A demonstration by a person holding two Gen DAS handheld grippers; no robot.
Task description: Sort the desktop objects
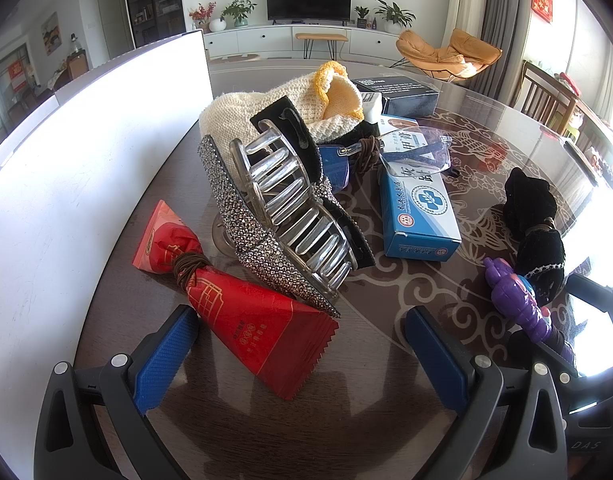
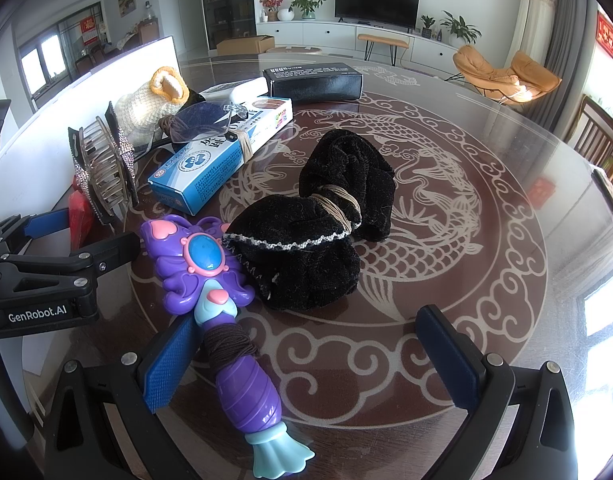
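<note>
Left gripper (image 1: 302,356): jaws wide, holding nothing; red snack packet (image 1: 242,312) lies between fingers, rhinestone hair claw (image 1: 278,216) just beyond. Right gripper (image 2: 310,364): jaws wide, empty; purple toy wand (image 2: 222,312) beside left finger, black velvet pouch (image 2: 318,216) beyond, mid-table. Blue medicine box (image 2: 210,164) toward table's (image 2: 506,300) left edge, near white board (image 1: 86,160).

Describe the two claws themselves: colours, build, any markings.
Both claws look alike: black plastic bodies with silver screw heads, each with two flat fingers faced in blue ribbed pads. The left claw has small pale lettering low on its right side. In the right wrist view, the left claw's body reads "GenRobot.AI" in white. The right claw shows no marking. No cables, hands or sleeves are in view.
</note>
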